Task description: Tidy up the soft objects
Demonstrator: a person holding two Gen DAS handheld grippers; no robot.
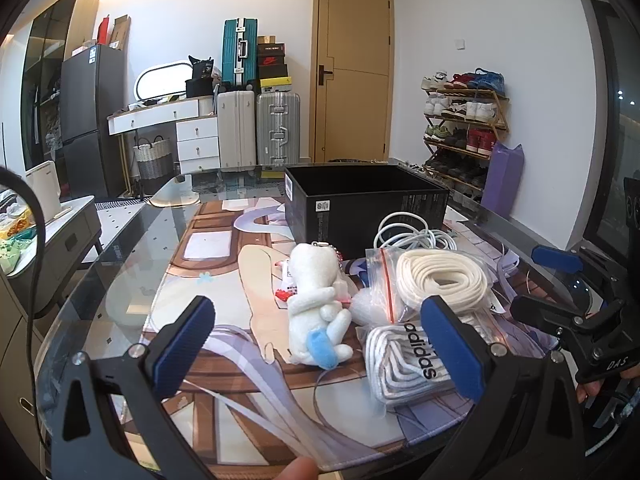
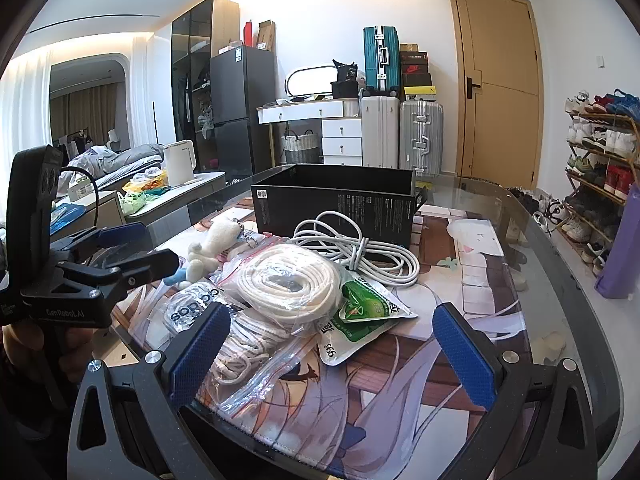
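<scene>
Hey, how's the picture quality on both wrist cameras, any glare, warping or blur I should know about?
Left wrist: fisheye bends the door and walls, corners go black, glass table edge reflects the room, the plush toy is sharp. Right wrist: ceiling lights blow out at top left, the zip bag shows glare, the black box stays clear.

The plush toy (image 1: 320,304) is white with a light blue patch. The coiled rope (image 2: 288,288) is cream, the cable (image 2: 352,248) white, the box (image 1: 364,204) black. The packet (image 2: 360,312) is green and white. The table mat (image 1: 224,280) is printed in brown, beige and lilac. Both grippers' pads (image 1: 452,344) are blue on black.
</scene>
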